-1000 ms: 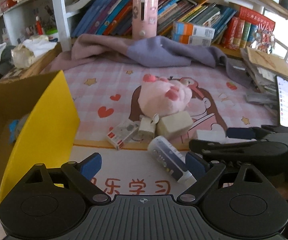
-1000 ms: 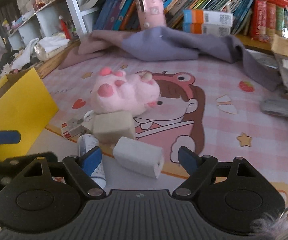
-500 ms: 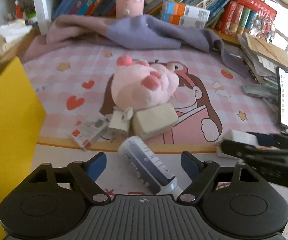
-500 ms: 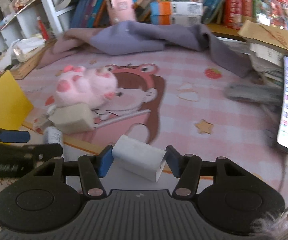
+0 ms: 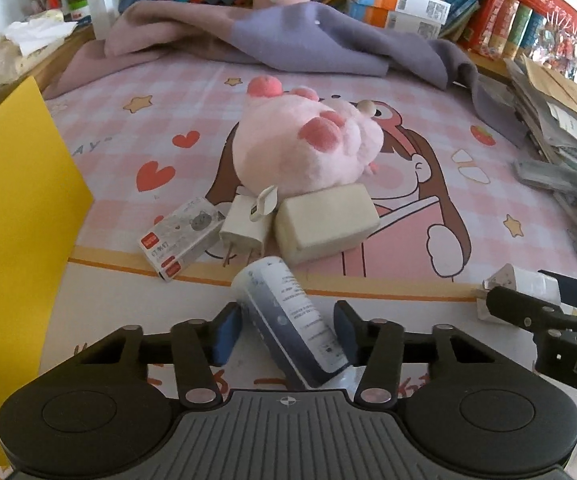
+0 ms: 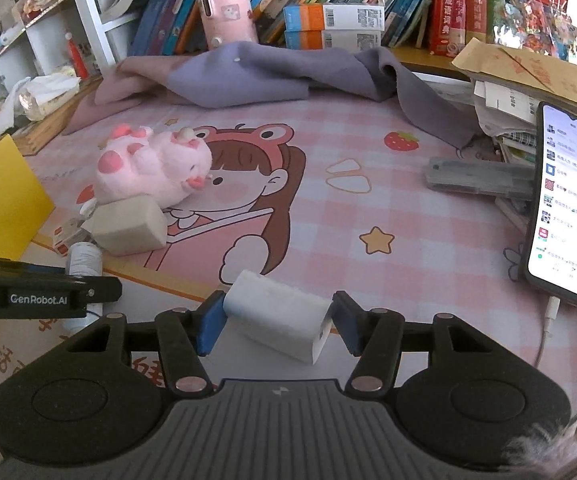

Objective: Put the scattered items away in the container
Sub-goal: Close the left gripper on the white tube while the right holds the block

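Left hand-held gripper [image 5: 284, 330] clamps the dark tube [image 5: 288, 320], which lies between its pads. Right hand-held gripper [image 6: 274, 322] clamps the white charger block [image 6: 278, 316]. Yellow container [image 5: 16, 216] sits far left.

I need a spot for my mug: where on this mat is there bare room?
Bare mat lies between the pink plush, the phone and the purple blanket, around the printed strawberry. It is crowded in front of the plush: beige block, charger plug, small box, tube.
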